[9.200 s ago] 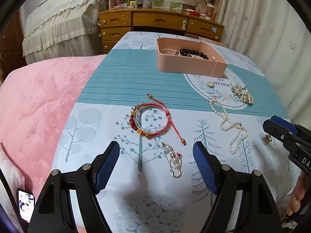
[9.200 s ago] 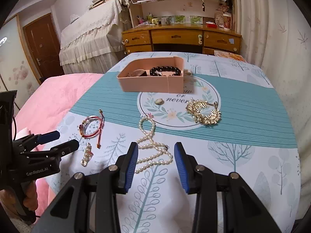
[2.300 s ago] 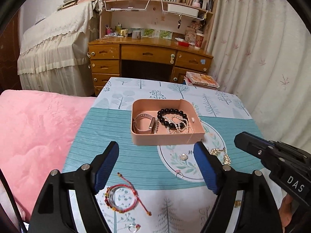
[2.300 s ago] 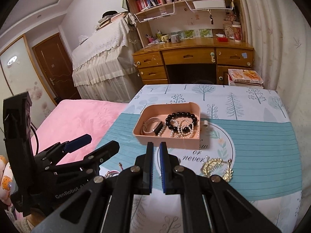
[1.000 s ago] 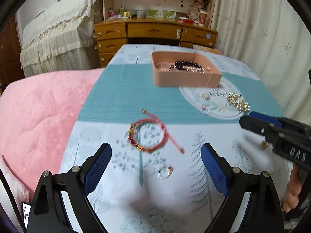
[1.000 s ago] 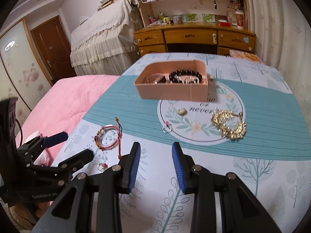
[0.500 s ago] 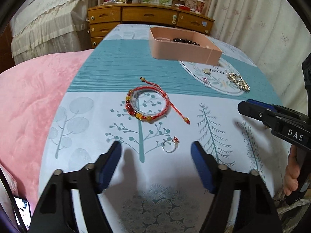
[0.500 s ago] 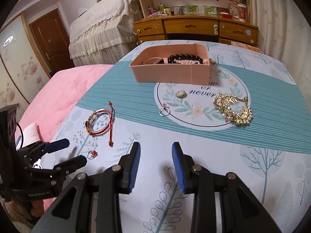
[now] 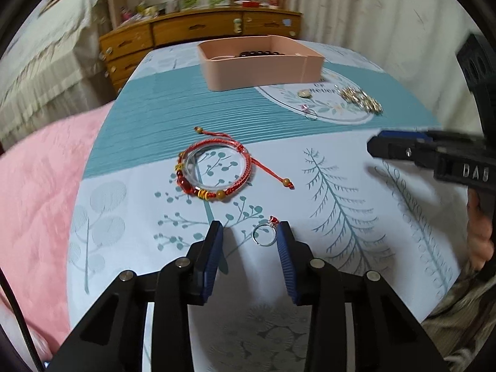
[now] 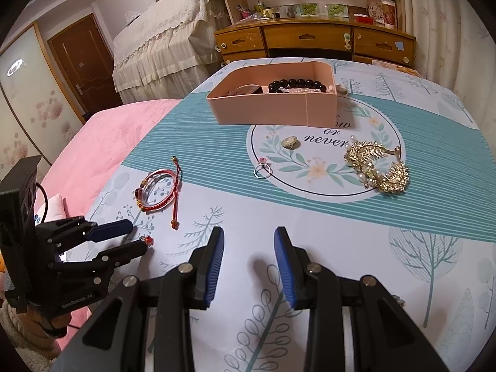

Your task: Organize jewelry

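Observation:
A silver ring with a red stone [image 9: 264,233] lies on the tablecloth between the blue pads of my left gripper [image 9: 249,238], close to the right pad; the jaws are open around it. The ring's red stone [image 10: 149,240] shows by the left gripper's tips [image 10: 136,238] in the right wrist view. A red cord bracelet [image 9: 214,170] lies just beyond. My right gripper [image 10: 249,249] is open and empty over bare cloth. The pink tray [image 10: 260,110] holds a black bead bracelet [image 10: 296,85] and other pieces.
On the round print lie a second ring [image 10: 262,170], a small gold piece [image 10: 290,142] and gold hair combs [image 10: 376,167]. A pink blanket [image 10: 102,142] borders the table's left edge. A wooden dresser [image 10: 313,42] stands behind.
My left gripper has dropped and moved forward so its pads now flank the ring, and its jaws have narrowed. My right gripper has stayed open and shifted slightly closer.

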`<action>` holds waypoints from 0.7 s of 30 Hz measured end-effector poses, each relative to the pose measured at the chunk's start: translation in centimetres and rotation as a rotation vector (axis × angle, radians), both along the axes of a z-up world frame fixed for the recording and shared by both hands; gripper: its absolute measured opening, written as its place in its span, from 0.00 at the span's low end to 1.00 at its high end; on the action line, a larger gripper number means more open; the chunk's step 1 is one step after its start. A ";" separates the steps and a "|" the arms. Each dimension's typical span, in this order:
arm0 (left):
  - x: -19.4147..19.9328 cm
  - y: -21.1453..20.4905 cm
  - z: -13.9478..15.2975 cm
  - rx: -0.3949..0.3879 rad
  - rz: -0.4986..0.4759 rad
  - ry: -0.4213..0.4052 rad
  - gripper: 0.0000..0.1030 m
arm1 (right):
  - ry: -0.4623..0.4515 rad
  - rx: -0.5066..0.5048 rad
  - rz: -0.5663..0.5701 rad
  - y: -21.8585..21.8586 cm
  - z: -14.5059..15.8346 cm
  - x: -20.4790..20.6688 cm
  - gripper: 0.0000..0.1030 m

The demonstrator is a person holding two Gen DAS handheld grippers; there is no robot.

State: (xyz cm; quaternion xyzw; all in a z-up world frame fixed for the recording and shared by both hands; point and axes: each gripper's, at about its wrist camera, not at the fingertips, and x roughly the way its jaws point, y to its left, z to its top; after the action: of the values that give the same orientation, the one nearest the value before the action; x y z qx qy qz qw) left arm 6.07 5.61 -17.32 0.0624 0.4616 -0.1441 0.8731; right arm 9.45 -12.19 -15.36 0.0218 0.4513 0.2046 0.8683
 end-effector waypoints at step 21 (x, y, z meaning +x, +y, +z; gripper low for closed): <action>0.4 -0.4 -0.1 -0.010 -0.216 -0.043 0.24 | 0.067 0.014 -0.013 0.3 -0.9 1.7 0.33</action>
State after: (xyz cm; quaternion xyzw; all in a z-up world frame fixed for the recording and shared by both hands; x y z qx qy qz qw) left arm 6.50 5.24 -17.43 0.1107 0.4325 -0.2382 0.8625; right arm 11.17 -11.86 -16.30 0.0377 0.4786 0.2011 0.8538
